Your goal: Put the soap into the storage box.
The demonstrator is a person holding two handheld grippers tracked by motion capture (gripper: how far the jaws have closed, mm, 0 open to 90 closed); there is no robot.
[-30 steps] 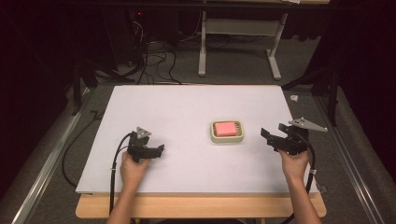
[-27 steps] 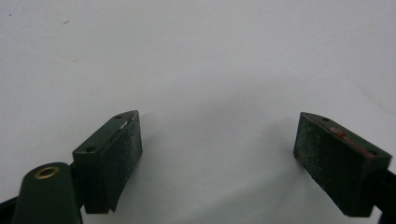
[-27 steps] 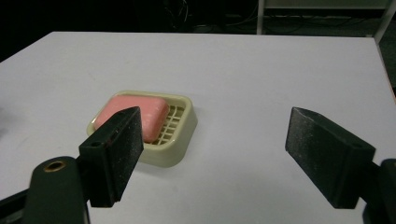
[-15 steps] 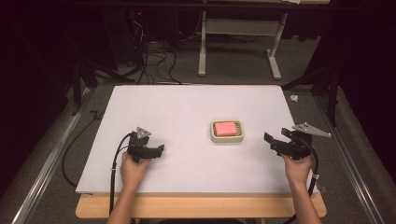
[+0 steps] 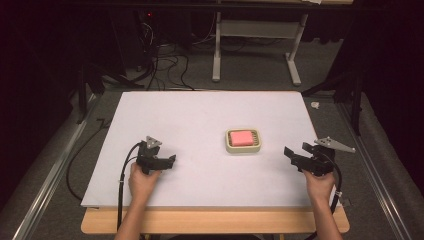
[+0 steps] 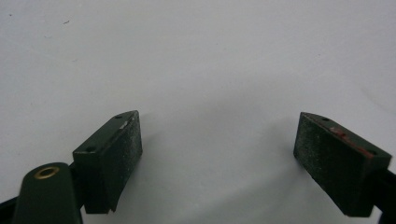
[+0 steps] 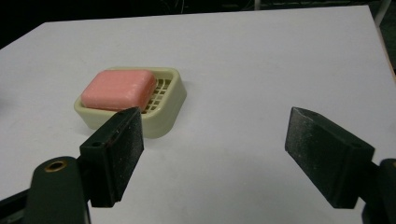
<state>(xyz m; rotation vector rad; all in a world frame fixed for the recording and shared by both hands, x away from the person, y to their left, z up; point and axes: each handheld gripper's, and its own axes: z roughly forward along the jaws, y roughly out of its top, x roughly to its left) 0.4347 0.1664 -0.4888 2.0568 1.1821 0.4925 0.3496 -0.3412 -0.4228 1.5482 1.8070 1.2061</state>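
Note:
A pink bar of soap (image 5: 242,137) lies in a cream slotted soap dish (image 5: 230,145) right of the middle of the white table. My right gripper (image 5: 294,155) is held low over the table to the right of the dish, jaws pointing left toward it. In the right gripper view the right gripper (image 7: 215,119) is open with bare table between the pads, and the dish (image 7: 169,106) with the soap (image 7: 119,88) sits beyond the left pad. My left gripper (image 5: 169,161) rests at the front left. In its own view the left gripper (image 6: 218,125) is open over bare table.
The white board (image 5: 200,115) covers a wooden table whose front edge (image 5: 210,221) shows near the person. Cables trail off the left side. Metal rails run along both sides, and a table frame (image 5: 255,47) stands on the floor behind.
The right gripper has sunk a little and drifted right, toward the near edge, away from the soap dish. The left gripper and the dish have stayed put.

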